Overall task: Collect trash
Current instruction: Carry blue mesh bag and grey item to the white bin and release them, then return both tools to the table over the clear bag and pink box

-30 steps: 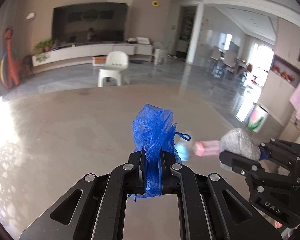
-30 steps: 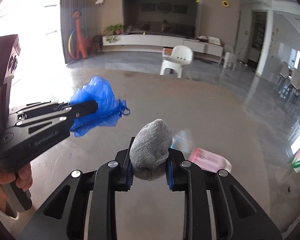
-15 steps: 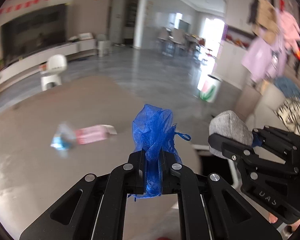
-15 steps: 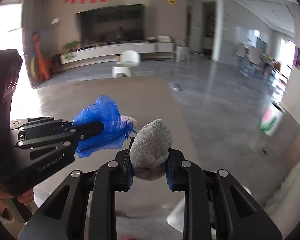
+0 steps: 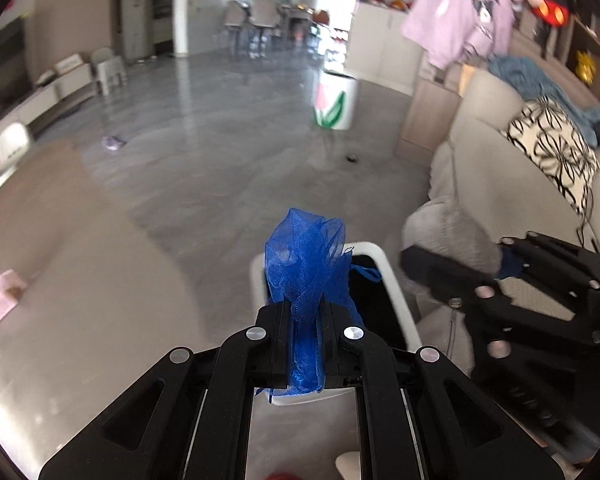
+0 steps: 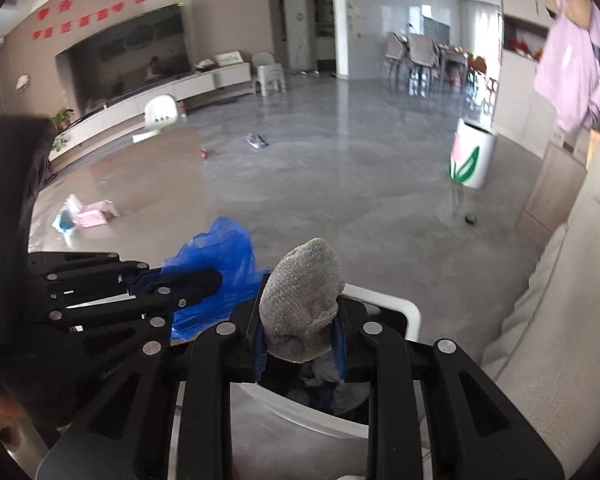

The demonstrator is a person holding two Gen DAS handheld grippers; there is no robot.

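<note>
The blue netting (image 5: pixel 306 264) sits pinched in my left tongs (image 5: pixel 306 344), bunched upright above the tips, over the near rim of the white bin (image 5: pixel 396 292). It looks feather-light and limp, so it will likely cling to the pads or drift when let go; a grip low on the bunched stem, as now, seems the safest hold. My right tongs (image 6: pixel 300 344) squeeze a grey rag (image 6: pixel 302 300), soft and fuzzy, probably a little heavier and likely to drop straight. It hangs above the bin's dark opening, where other scraps already lie. Both wads are squashable and nothing here is fragile. Farther out on the table, a pink packet (image 6: pixel 94 214) and a blue wrapper (image 6: pixel 64 222) wait, well apart from the bin.
</note>
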